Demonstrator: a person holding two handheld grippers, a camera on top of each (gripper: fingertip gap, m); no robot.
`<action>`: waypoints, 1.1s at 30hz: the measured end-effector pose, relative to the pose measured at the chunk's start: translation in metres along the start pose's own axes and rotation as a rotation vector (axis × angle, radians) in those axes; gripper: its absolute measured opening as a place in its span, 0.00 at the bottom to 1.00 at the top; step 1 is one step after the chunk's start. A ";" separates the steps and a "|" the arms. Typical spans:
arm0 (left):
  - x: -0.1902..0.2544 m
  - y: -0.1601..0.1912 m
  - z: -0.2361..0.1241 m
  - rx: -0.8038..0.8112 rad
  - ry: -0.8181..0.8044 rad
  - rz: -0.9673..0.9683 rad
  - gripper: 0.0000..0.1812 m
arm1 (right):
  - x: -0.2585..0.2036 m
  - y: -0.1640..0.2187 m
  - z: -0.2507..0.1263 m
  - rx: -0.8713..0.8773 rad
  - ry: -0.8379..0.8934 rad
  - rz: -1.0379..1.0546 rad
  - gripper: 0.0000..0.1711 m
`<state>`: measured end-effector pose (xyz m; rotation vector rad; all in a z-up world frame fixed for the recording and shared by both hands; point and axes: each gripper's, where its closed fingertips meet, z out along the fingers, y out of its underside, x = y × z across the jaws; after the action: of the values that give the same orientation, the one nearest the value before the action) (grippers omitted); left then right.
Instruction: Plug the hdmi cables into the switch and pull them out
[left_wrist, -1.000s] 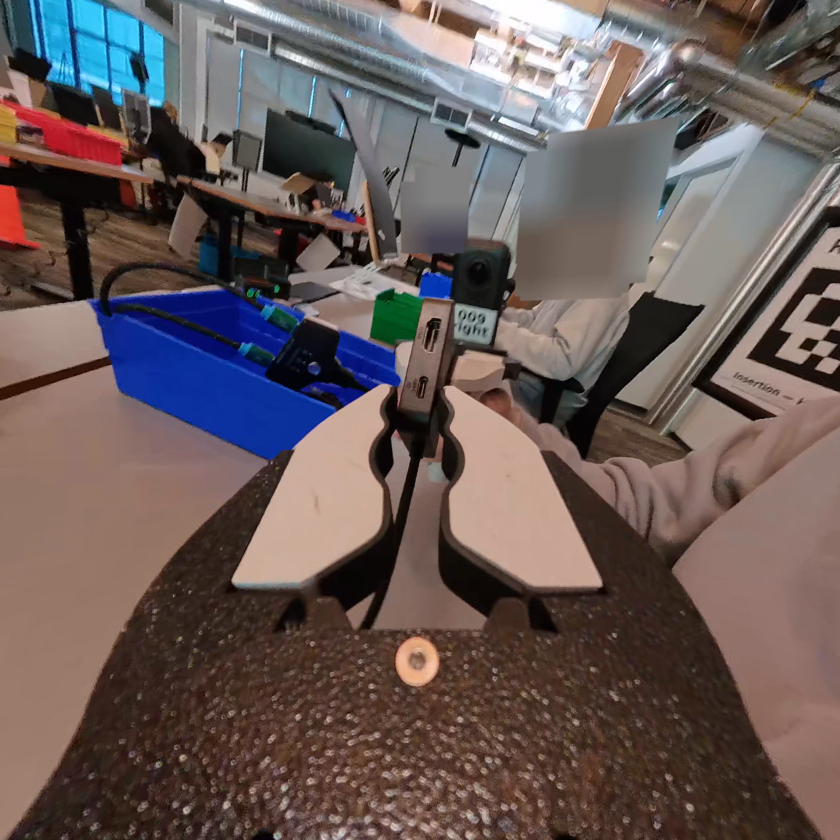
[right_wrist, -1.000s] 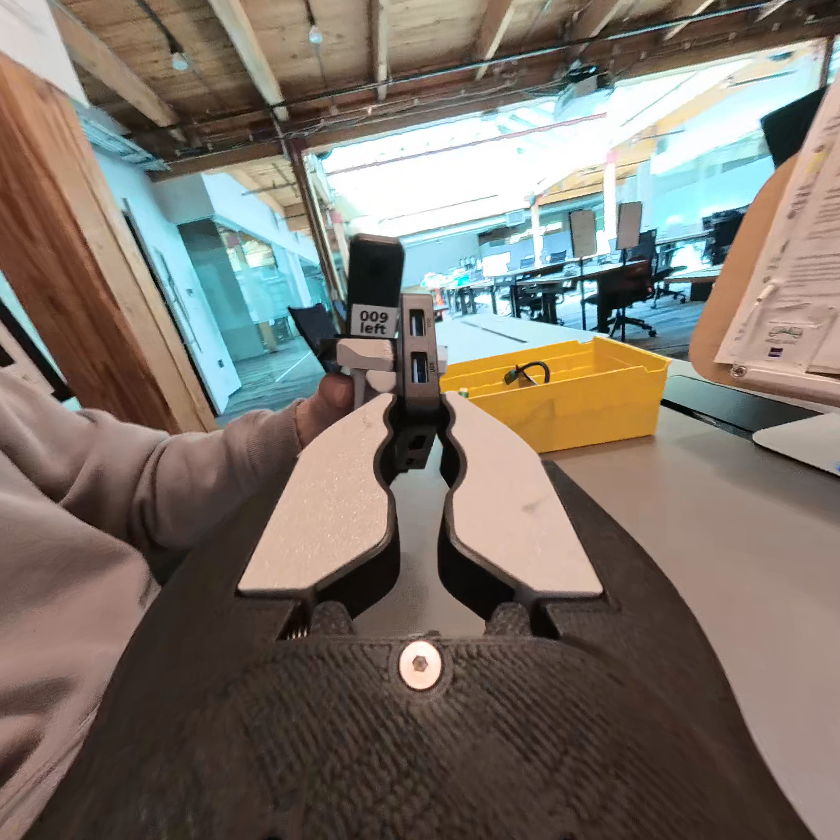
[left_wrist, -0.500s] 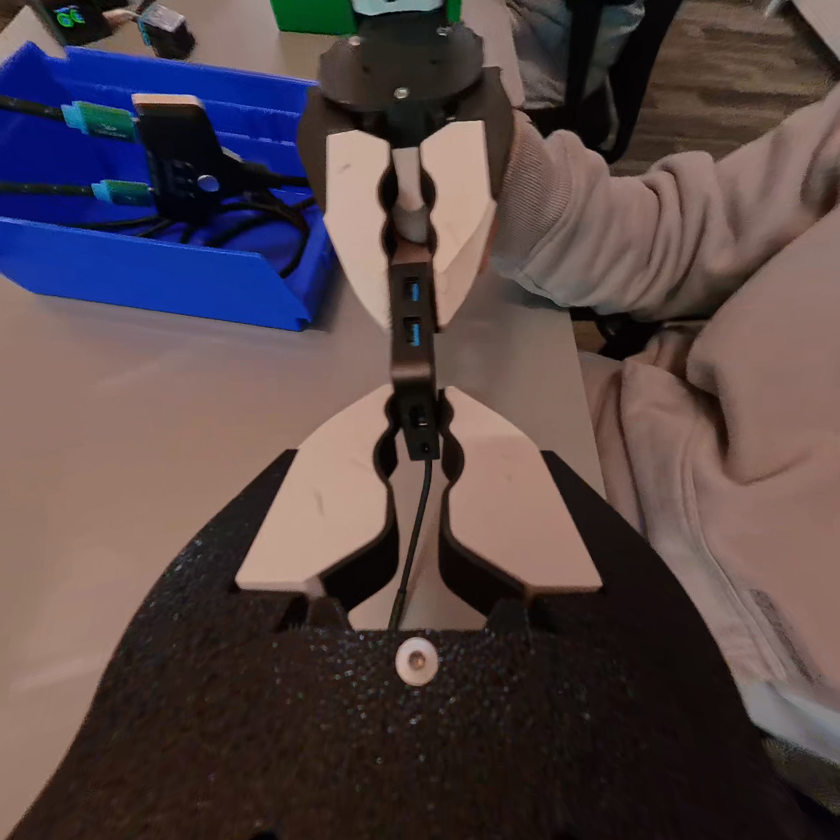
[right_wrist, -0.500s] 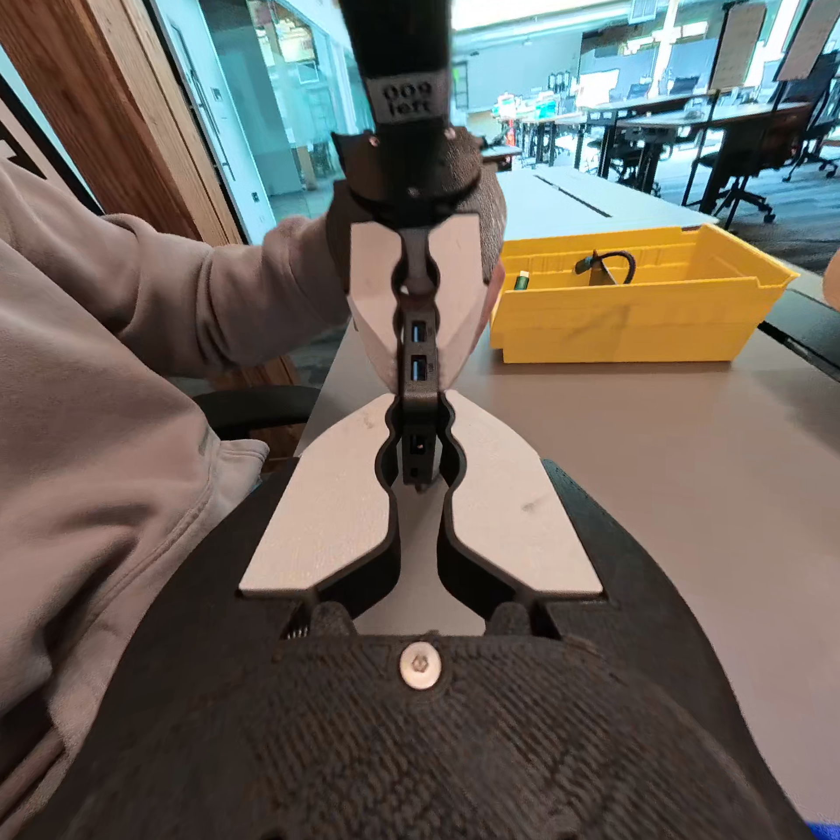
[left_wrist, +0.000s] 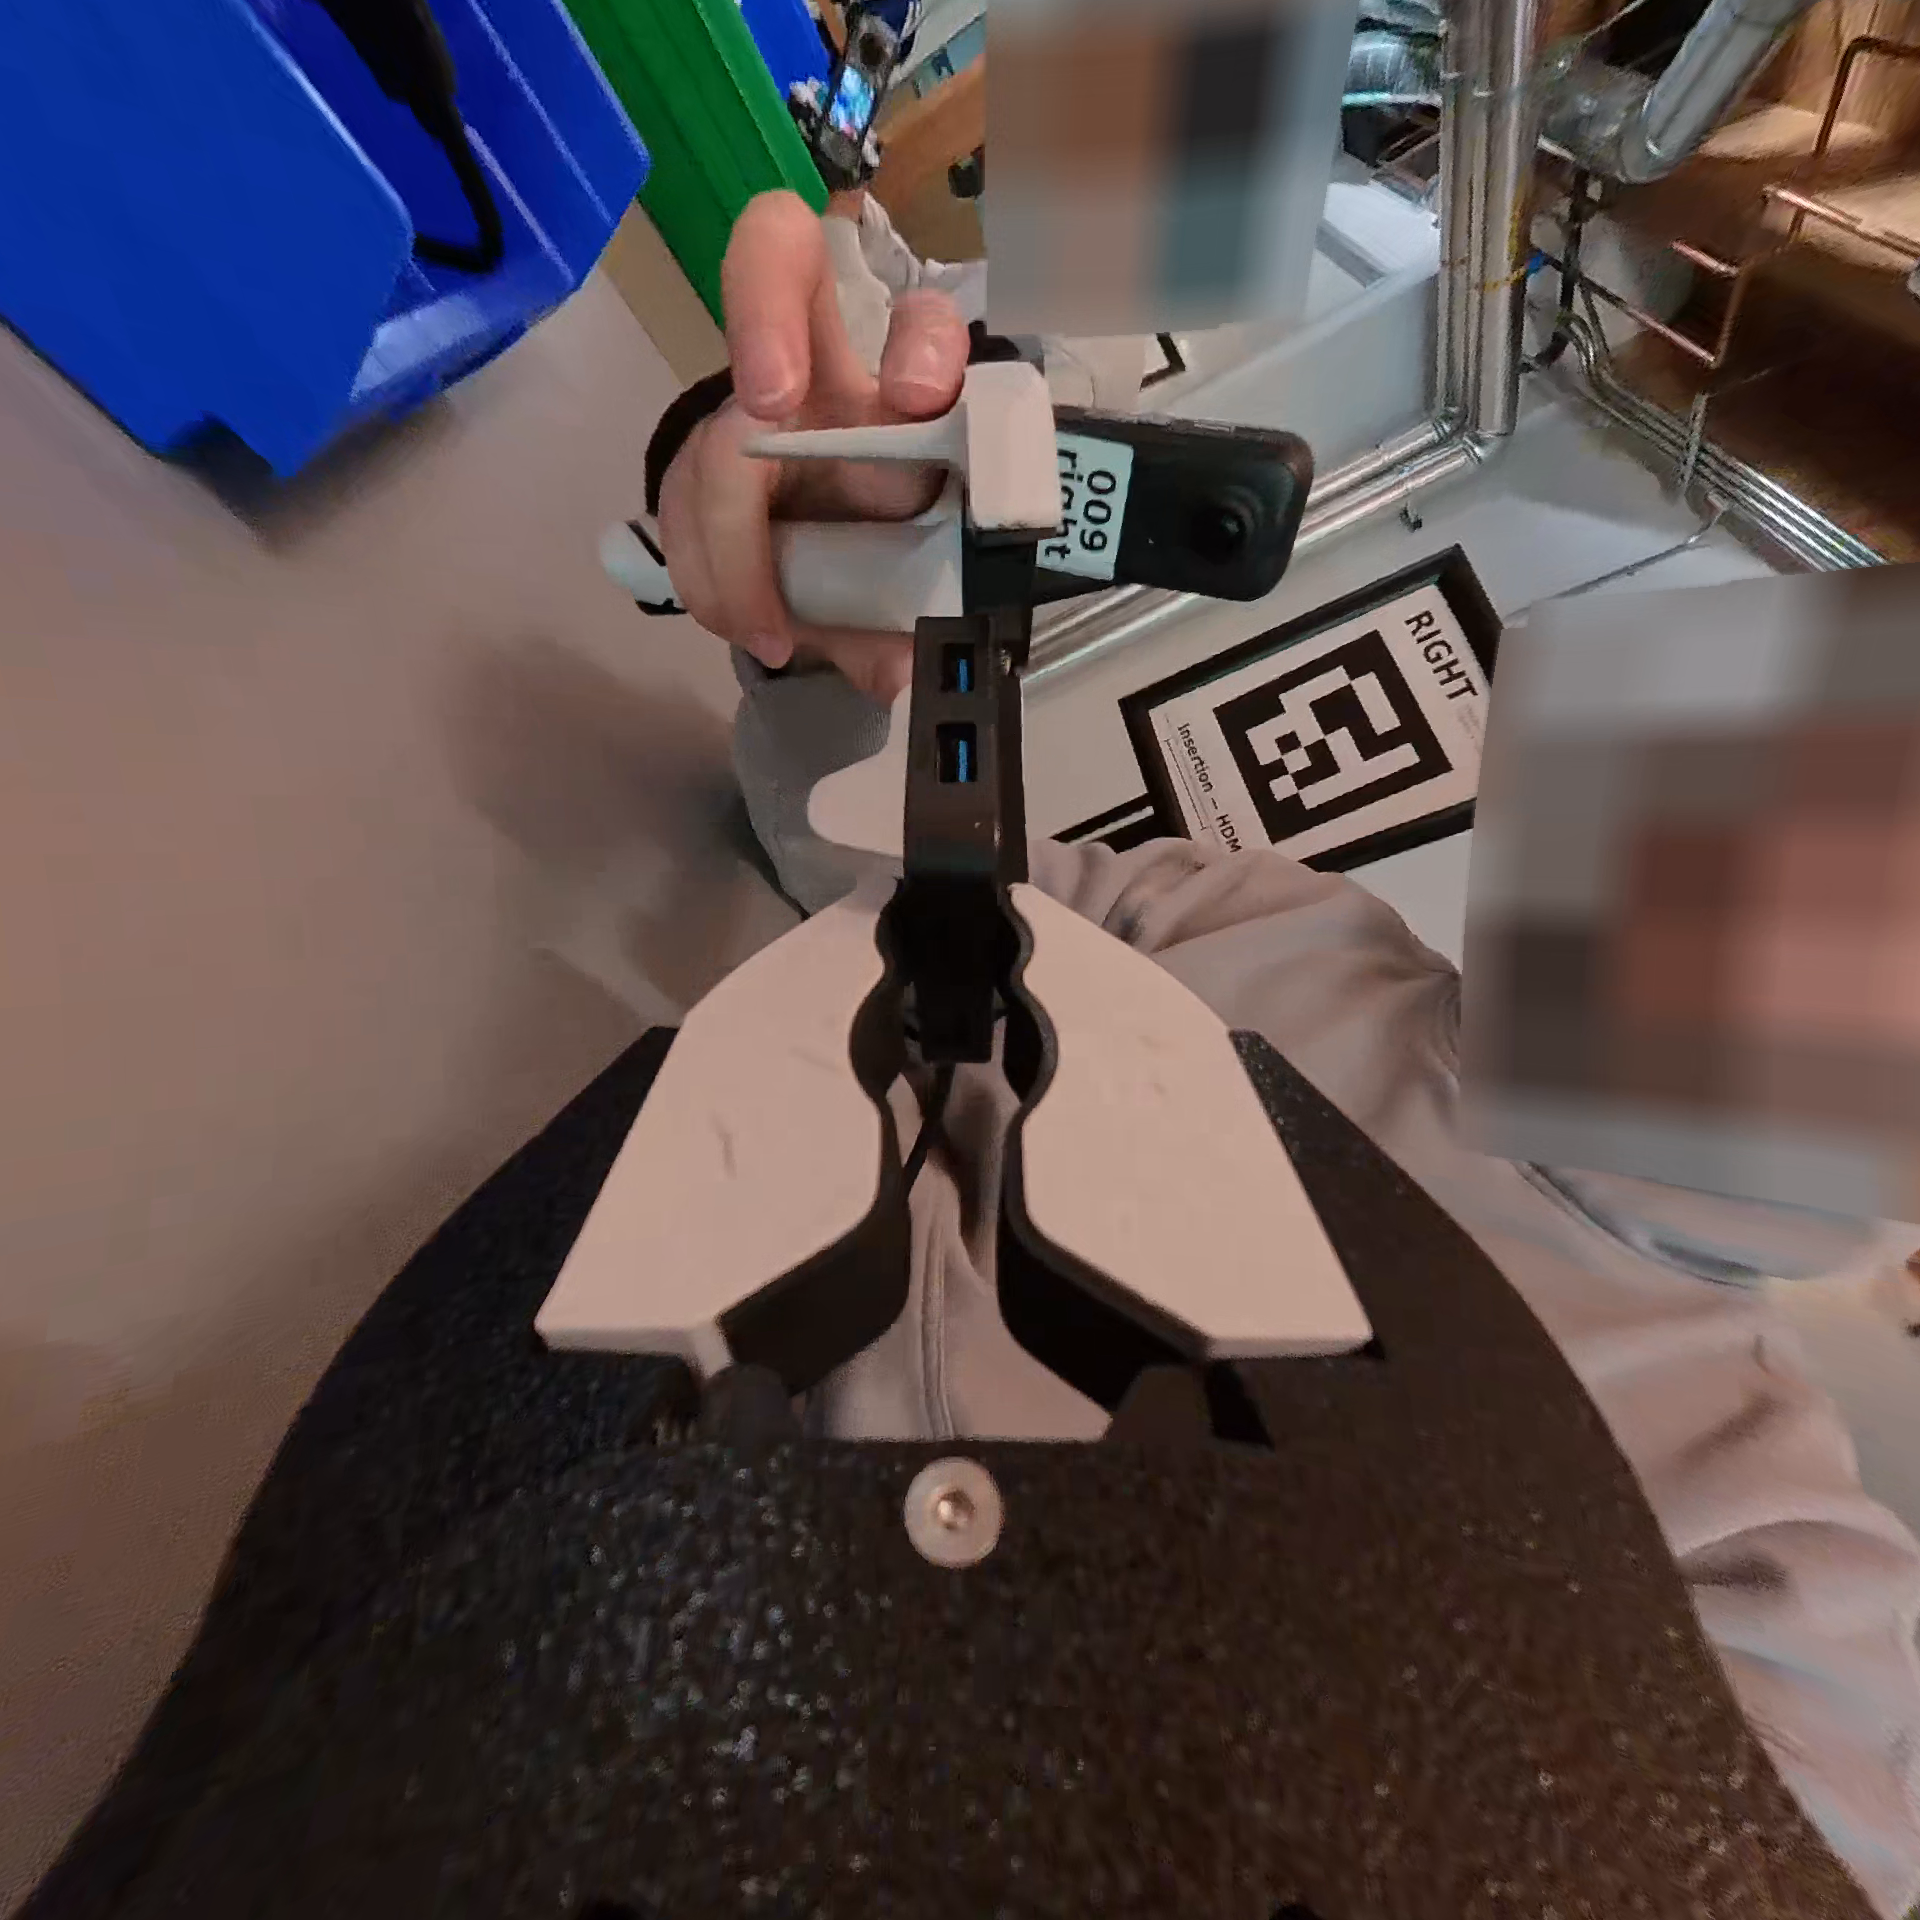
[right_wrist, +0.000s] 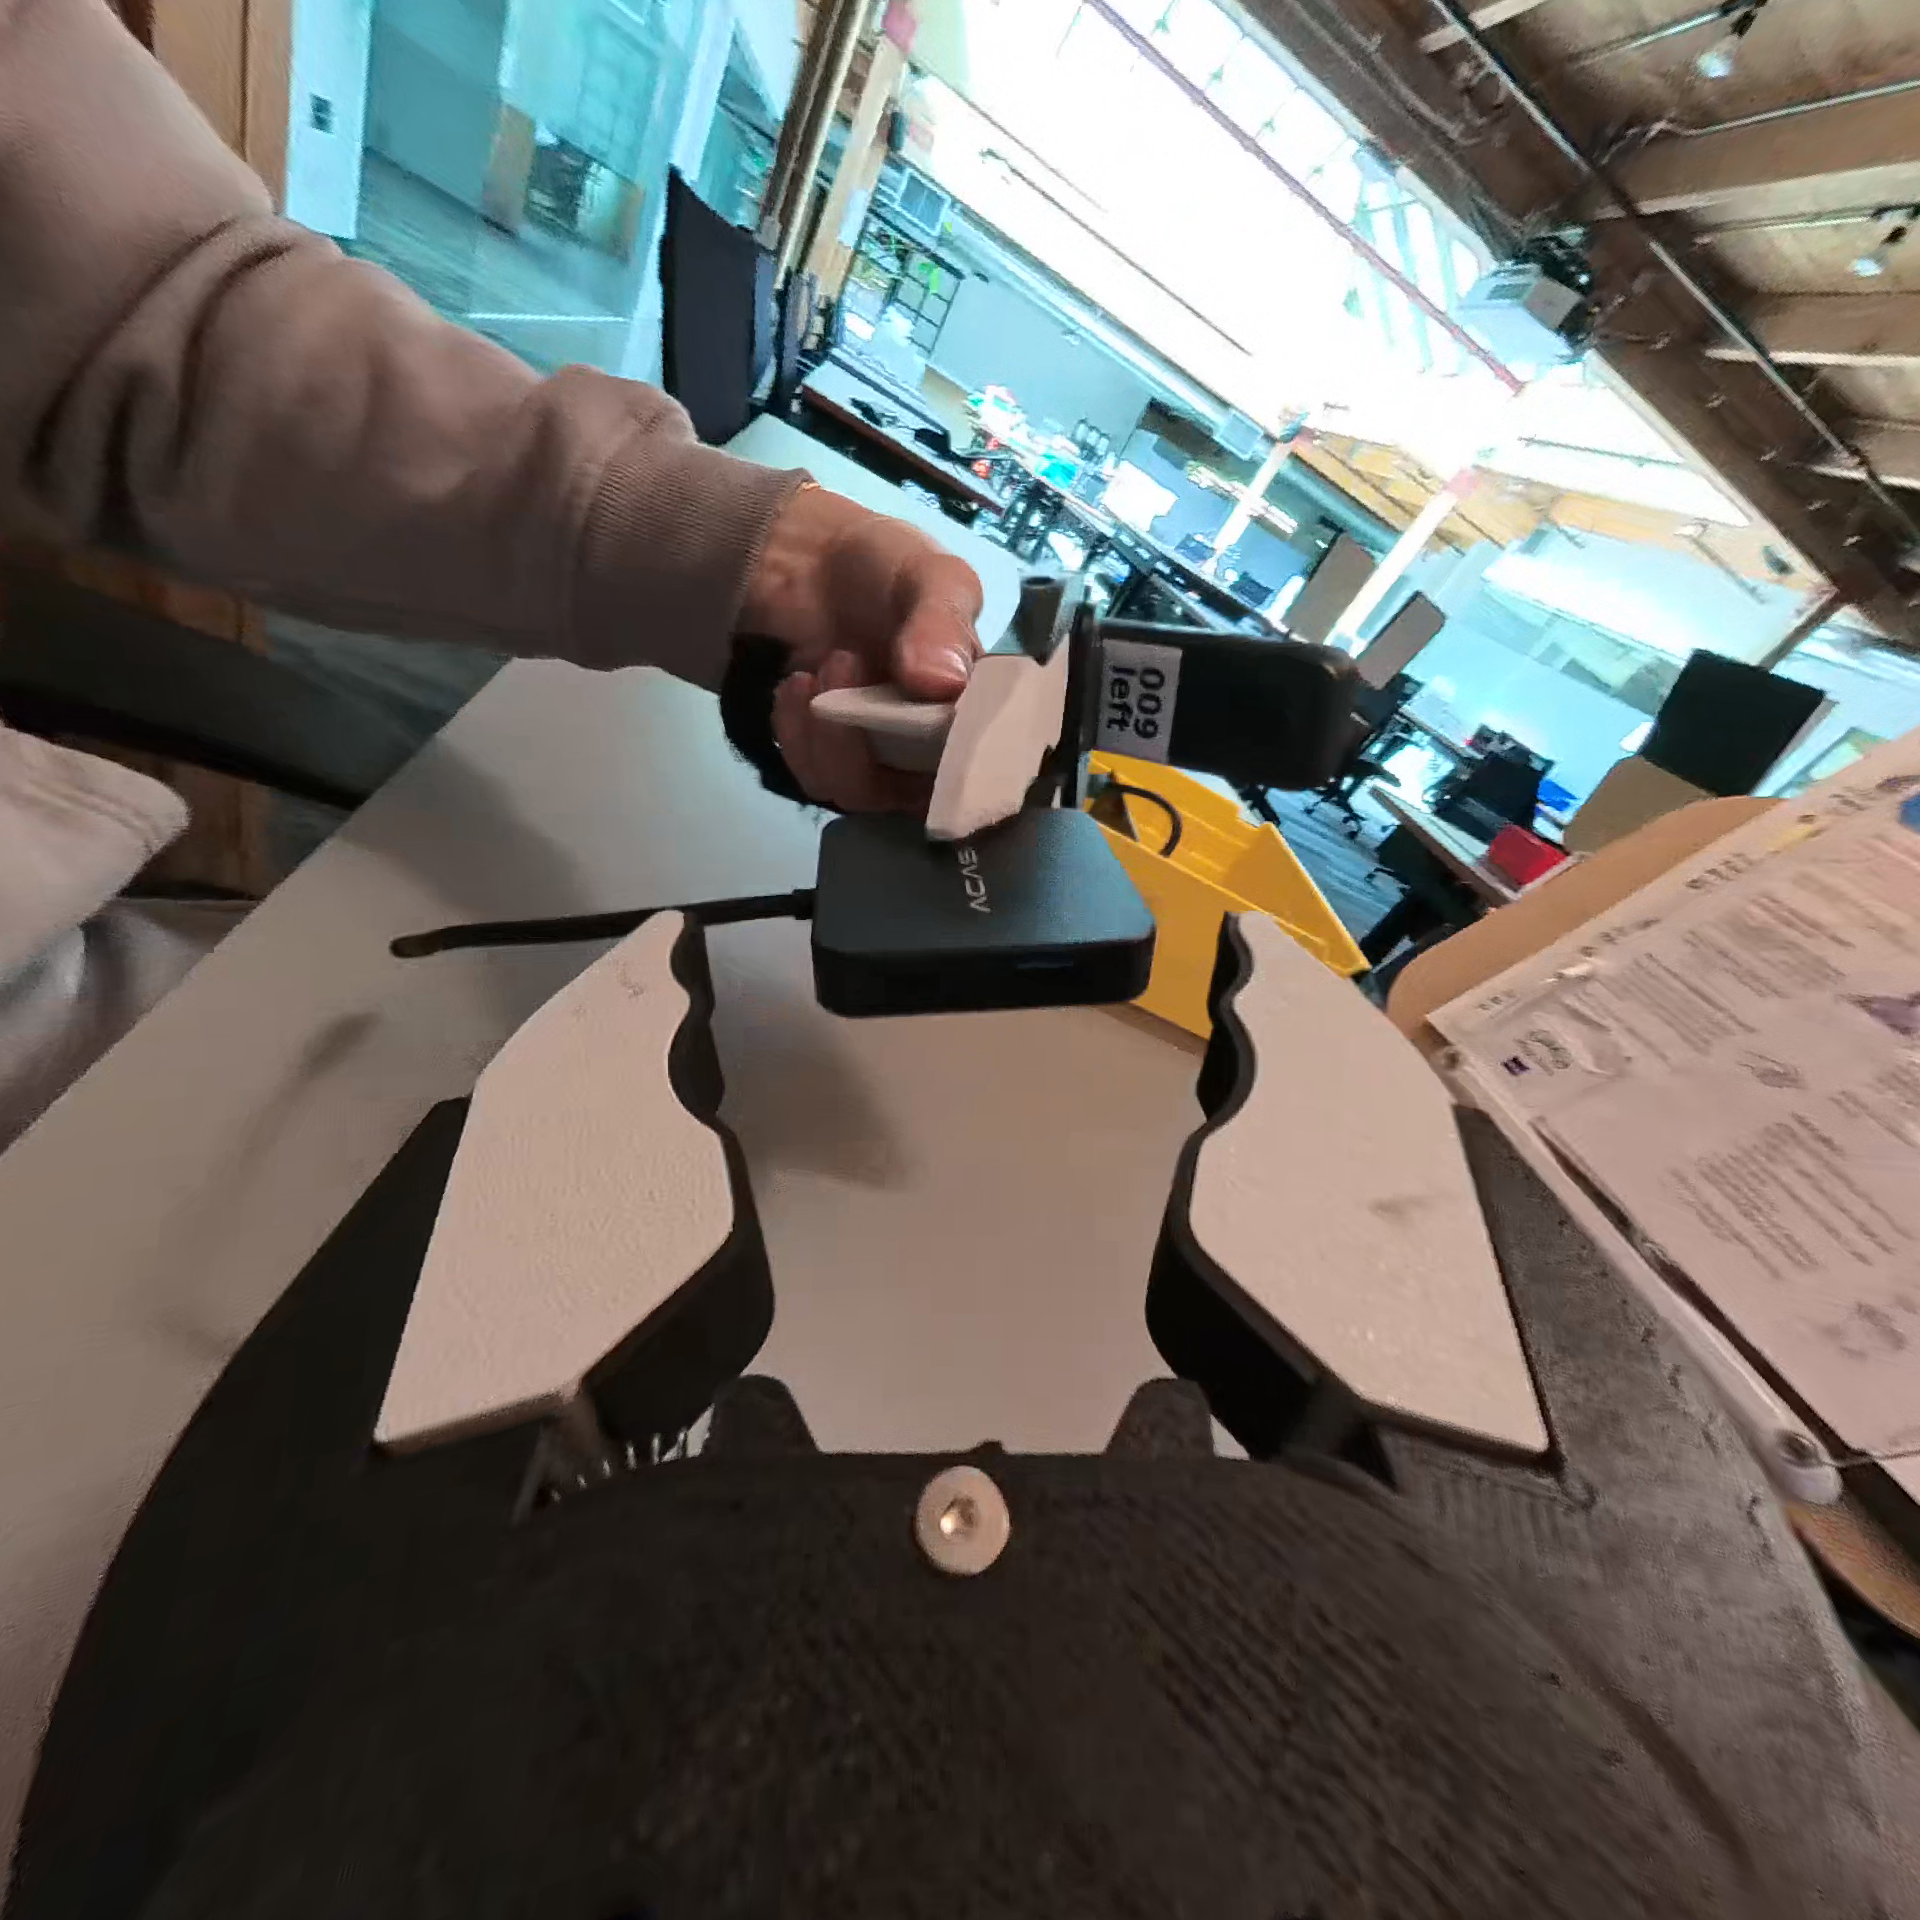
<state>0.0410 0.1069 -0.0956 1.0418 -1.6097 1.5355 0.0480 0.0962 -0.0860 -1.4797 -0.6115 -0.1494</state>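
The left tongs (left_wrist: 951, 935) pinch the black switch (right_wrist: 977, 914) edge-on above the tabletop (right_wrist: 644, 748). The right tongs (right_wrist: 966, 1049) stand spread and empty, the switch at their twelve o'clock. No HDMI cable is plugged in; judging by this, both plugging and pulling remain.

Bare tabletop (right_wrist: 935, 1247) is lying clear between the spread right claw (right_wrist: 961, 997) fingers; switch (right_wrist: 977, 925), yellow bin (right_wrist: 1236, 883) and papers (right_wrist: 1714, 1091) are crowding ahead and right.

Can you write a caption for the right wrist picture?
Open right tool faces the black switch held by the left tool.
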 end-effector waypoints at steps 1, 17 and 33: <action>0.000 0.002 0.002 -0.013 0.007 -0.013 0.07 | -0.002 0.001 0.002 0.003 -0.011 0.011 0.54; -0.009 -0.010 0.007 0.091 -0.092 -0.094 0.07 | 0.001 0.020 0.012 0.004 0.032 0.043 0.42; -0.009 -0.058 -0.224 0.453 -1.162 0.390 0.20 | 0.042 0.005 -0.027 0.271 0.125 0.420 0.42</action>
<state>0.0840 0.3319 -0.0591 2.2530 -2.3505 1.6789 0.0933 0.0824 -0.0704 -1.2927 -0.2007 0.1618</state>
